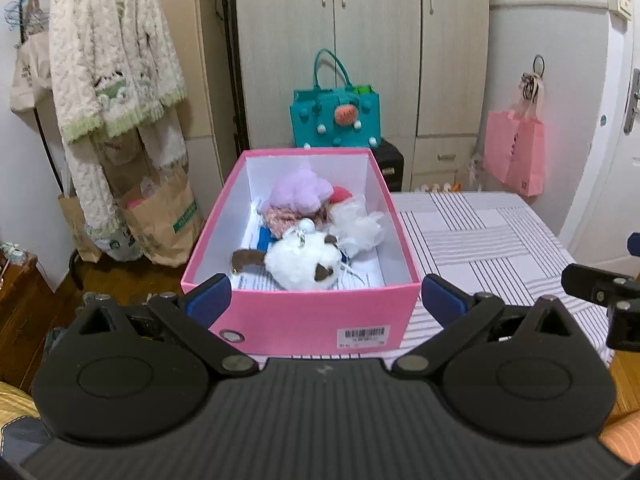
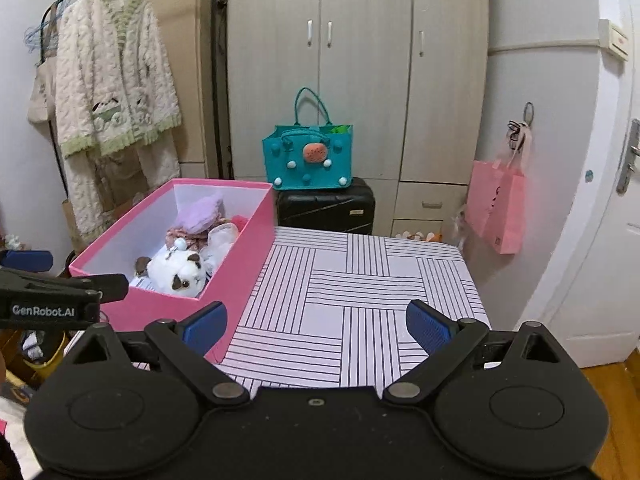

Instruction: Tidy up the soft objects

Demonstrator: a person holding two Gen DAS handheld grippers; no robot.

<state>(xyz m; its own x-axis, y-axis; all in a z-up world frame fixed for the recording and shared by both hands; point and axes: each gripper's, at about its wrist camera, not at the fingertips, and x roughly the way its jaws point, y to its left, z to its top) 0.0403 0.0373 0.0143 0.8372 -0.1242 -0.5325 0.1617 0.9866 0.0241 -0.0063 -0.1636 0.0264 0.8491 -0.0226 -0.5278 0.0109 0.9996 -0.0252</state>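
A pink box [image 1: 280,320] stands on the left part of a striped table [image 1: 480,240]. Inside lie a white plush with brown ears [image 1: 300,262], a purple plush [image 1: 298,190], a white fluffy item [image 1: 356,220] and a patterned pink cloth [image 1: 280,218]. My left gripper [image 1: 326,300] is open and empty, just in front of the box's near wall. In the right wrist view the box [image 2: 248,248] is at left with the white plush [image 2: 180,272] inside. My right gripper [image 2: 316,328] is open and empty over the striped table [image 2: 360,280].
A teal felt bag [image 2: 308,156] sits on a black suitcase [image 2: 326,208] before the wardrobe [image 2: 360,60]. A pink paper bag [image 2: 498,208] hangs at right. A fleece robe [image 2: 116,92] and paper bags [image 1: 160,220] are at left. The left gripper's side [image 2: 48,300] shows at left.
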